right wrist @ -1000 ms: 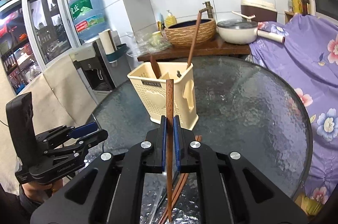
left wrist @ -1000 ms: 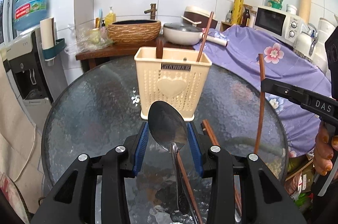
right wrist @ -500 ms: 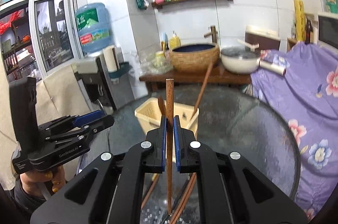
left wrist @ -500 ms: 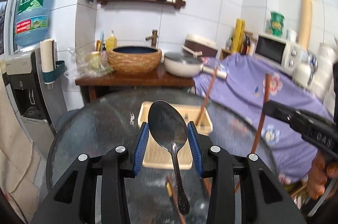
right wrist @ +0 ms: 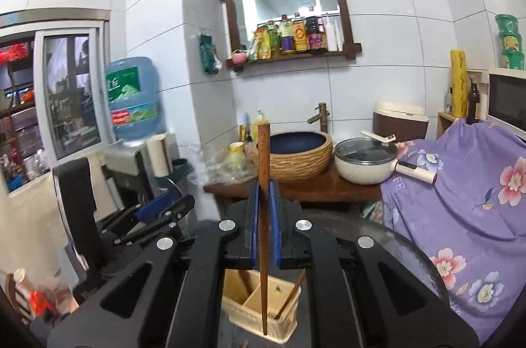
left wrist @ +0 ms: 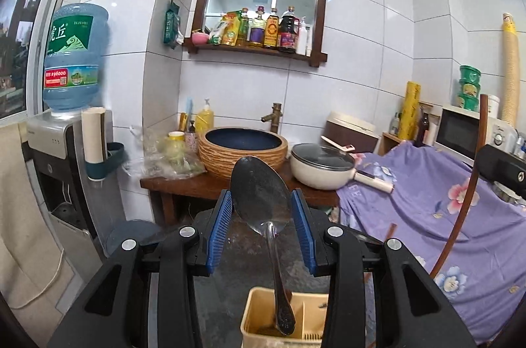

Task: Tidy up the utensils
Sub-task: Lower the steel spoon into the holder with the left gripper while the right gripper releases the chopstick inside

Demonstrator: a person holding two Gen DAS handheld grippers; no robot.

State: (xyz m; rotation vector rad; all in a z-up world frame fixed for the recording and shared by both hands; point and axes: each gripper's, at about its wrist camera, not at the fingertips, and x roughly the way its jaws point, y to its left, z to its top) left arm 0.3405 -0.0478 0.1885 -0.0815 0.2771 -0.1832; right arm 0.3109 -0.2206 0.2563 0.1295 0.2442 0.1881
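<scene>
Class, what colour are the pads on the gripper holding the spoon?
Blue pads, clearest in the left wrist view.

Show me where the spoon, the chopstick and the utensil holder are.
spoon [left wrist: 261,195]: left wrist view, on its bowl.
chopstick [right wrist: 263,157]: right wrist view, upper shaft.
utensil holder [right wrist: 259,303]: right wrist view, inner divider.

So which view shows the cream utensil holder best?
The right wrist view: the cream utensil holder shows its dividers, a front wall and the chopstick hanging over it. The left wrist view catches only its rim.
</scene>
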